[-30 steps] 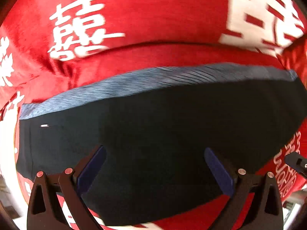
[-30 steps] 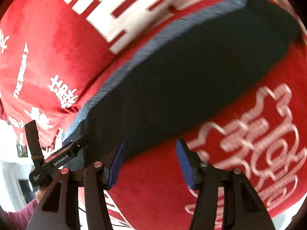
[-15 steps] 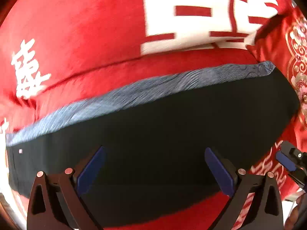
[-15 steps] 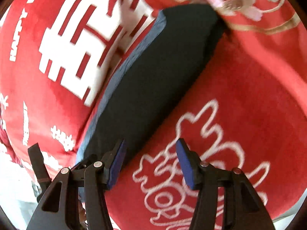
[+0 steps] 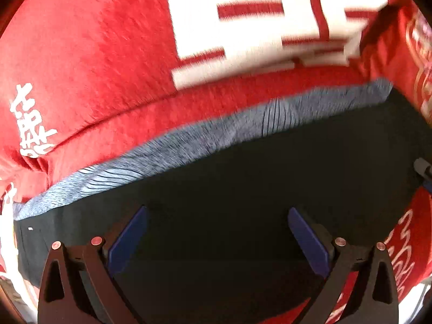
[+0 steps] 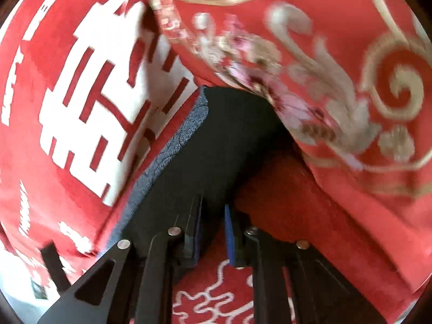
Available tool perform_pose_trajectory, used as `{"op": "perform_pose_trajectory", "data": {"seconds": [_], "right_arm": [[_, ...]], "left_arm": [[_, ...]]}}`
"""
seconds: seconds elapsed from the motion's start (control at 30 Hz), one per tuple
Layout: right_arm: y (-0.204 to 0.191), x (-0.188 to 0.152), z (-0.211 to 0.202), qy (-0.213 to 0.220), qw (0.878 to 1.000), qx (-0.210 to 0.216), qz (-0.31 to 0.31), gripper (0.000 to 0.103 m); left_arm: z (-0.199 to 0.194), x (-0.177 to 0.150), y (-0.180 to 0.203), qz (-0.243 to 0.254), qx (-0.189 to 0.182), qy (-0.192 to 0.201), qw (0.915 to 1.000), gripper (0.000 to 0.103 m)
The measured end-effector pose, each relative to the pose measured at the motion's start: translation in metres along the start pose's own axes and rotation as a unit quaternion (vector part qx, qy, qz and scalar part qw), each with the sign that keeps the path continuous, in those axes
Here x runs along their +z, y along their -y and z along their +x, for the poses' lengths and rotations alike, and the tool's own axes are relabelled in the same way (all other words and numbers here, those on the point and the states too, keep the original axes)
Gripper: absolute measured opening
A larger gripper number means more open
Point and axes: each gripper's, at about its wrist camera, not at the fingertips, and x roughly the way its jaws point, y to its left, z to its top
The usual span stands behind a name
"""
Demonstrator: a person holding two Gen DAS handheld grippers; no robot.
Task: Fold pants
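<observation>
The folded dark pants (image 5: 243, 178), with a grey-blue band (image 5: 189, 145) along their far edge, lie on a red blanket (image 5: 94, 54). My left gripper (image 5: 216, 232) hovers over the pants' middle, pointing steeply down, open wide, with nothing between its pads. In the right wrist view the pants (image 6: 232, 140) run away from me, their far end under a red embroidered cover (image 6: 337, 81). My right gripper (image 6: 213, 229) is at their near edge. Its jaws are closing to a narrow gap, with dark cloth between the blue pads (image 6: 229, 232).
The red blanket (image 6: 81, 86) with white characters covers the whole surface. The gold-and-pink embroidered cover rises as a fold at the right. A pale floor shows at the lower left corner (image 6: 24, 297). A small part of the other gripper (image 5: 422, 167) shows at the right edge.
The right jaws have gone from wide apart to nearly together around the pants' near edge, and that gripper has moved toward the embroidered cover. The left gripper has slid along the pants, still open.
</observation>
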Motion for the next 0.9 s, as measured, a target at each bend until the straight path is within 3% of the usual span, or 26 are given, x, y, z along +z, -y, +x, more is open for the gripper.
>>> {"op": "perform_pose_trajectory", "data": {"seconds": [0.1, 0.23, 0.5, 0.9], "right_arm": [[0.017, 0.002, 0.010, -0.012, 1.000, 0.001, 0.011, 0.026], [0.013, -0.008, 0.000, -0.027, 0.999, 0.019, 0.008, 0.038], [0.021, -0.043, -0.006, -0.050, 0.996, 0.062, 0.048, 0.048], [0.024, -0.034, -0.001, -0.027, 0.994, 0.095, 0.053, 0.051]], "left_arm": [[0.005, 0.000, -0.004, -0.019, -0.016, 0.001, 0.9997, 0.103], [0.007, 0.000, -0.007, -0.016, -0.017, 0.002, 0.9997, 0.103], [0.007, 0.000, -0.015, -0.025, -0.017, -0.011, 0.9995, 0.103], [0.005, 0.000, -0.015, -0.028, -0.018, -0.014, 0.9993, 0.103]]}}
